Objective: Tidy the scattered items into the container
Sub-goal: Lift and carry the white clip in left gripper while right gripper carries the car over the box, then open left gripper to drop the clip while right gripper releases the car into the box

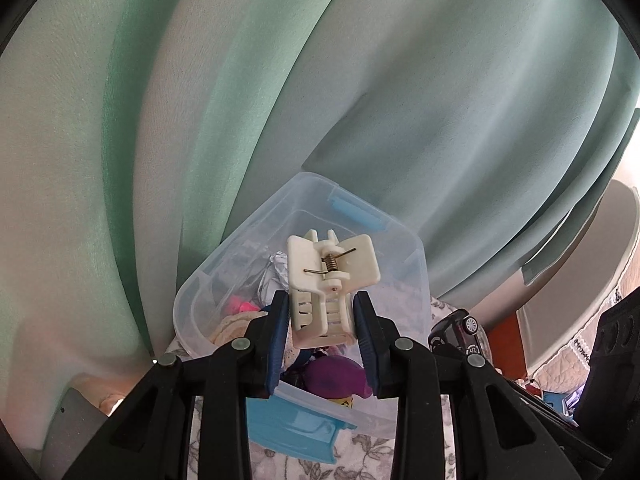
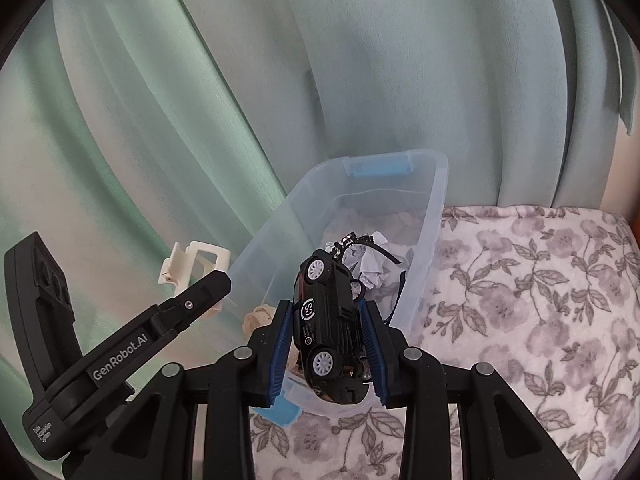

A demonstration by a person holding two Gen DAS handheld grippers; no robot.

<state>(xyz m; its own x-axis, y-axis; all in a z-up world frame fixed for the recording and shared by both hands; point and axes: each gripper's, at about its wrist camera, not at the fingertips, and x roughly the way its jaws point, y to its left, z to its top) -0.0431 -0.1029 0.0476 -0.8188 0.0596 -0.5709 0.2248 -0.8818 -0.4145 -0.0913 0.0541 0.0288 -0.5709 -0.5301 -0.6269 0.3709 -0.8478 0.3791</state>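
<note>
A clear plastic container (image 2: 434,208) with blue latches is sitting on a floral grey-and-white bedspread (image 2: 540,300), close against a pale green curtain (image 2: 240,60). Inside it, crumpled white paper (image 2: 372,268), a black hairband (image 2: 384,254) and a cream knitted item (image 2: 256,318) are lying mixed together; in the left wrist view a pink object (image 1: 236,304) and a purple object (image 1: 336,376) are also showing through the clutter, though what they are cannot be told.

A cream plastic hair claw clip (image 1: 332,280) is being pinched by the left tongs (image 1: 322,320), the blue pads pressing on its toothed lower half while its spring and grip tabs are pointing upward. The clip is being held above the container's near end, over the contents and not touching them.

A black toy car (image 2: 328,320) with white wheels is being gripped by the right tongs (image 2: 328,340), the pads closing on its roof and underside so that it is turned on its side, one end pointing up and away. It is being held over the near corner of the container, above the rim. In the left wrist view the same car is appearing just to the right of the container.

From the right wrist view, the left tongs are being seen to the left of the container, with the clip's cream body projecting beyond the fingers.
</note>
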